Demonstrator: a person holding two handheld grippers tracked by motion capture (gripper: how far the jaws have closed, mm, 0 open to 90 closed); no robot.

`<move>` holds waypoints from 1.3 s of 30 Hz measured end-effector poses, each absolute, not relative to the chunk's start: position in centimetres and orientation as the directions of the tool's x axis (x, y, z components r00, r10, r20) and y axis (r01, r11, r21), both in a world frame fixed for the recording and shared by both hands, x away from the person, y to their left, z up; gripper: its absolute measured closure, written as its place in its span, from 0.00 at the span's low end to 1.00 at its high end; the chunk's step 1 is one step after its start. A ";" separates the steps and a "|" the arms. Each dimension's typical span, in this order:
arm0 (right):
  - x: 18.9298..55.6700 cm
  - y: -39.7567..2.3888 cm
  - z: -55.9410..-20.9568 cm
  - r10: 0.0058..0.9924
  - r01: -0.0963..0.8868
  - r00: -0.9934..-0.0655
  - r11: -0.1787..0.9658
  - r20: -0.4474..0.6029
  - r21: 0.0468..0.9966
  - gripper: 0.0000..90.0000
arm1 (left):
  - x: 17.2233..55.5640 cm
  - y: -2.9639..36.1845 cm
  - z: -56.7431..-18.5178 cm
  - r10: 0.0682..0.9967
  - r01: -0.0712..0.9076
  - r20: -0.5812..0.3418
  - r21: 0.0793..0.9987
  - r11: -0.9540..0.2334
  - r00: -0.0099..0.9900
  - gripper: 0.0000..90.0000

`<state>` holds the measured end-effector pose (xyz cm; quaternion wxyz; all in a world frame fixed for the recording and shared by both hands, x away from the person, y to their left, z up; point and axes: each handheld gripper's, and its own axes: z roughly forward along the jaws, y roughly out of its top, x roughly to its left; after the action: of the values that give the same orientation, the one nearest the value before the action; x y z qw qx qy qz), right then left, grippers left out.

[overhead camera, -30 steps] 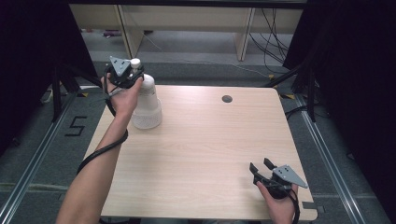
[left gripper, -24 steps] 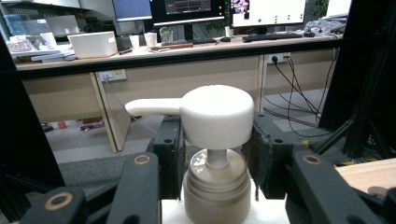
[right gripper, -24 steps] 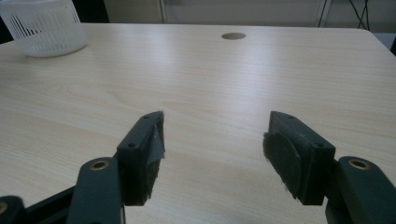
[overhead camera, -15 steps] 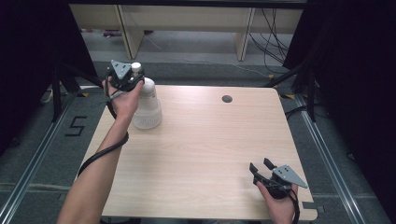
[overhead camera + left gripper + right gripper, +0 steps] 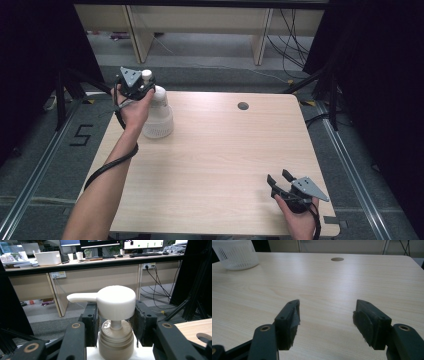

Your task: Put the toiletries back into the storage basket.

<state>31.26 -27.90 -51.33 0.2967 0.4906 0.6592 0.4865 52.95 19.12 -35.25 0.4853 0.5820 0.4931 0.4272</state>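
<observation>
the left gripper grips the neck of the pump bottle at the table's far left corner. right gripper waits open. next move probably needs a steady lift.

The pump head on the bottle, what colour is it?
The pump head is off-white, a creamy shade; the left gripper view shows it best.

We cannot see the pump bottle's body below its collar: the left gripper view's bottom edge cuts it off. In the high view, the hand covers its neck. The basket is cropped top-left in the right gripper view.
</observation>
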 end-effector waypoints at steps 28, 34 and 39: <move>31.3 -27.9 -51.4 0.935 0.355 -0.346 0.048 0.083 0.934 0.42 | 53.1 19.2 -36.8 0.990 0.192 0.014 0.980 -0.042 0.142 0.66; 31.3 -27.9 -51.4 0.934 0.353 -0.349 0.052 0.080 0.934 0.42 | 53.1 19.2 -36.8 0.989 0.195 0.013 0.980 -0.042 0.147 0.66; 31.3 -27.9 -51.4 0.932 0.347 -0.356 0.057 0.075 0.936 0.42 | 53.1 19.3 -36.8 0.988 0.195 0.018 0.980 -0.048 0.151 0.66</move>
<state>31.29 -27.92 -51.35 0.2992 0.4823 0.6627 0.4885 53.11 19.25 -36.83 0.4750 0.5913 0.5005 0.4174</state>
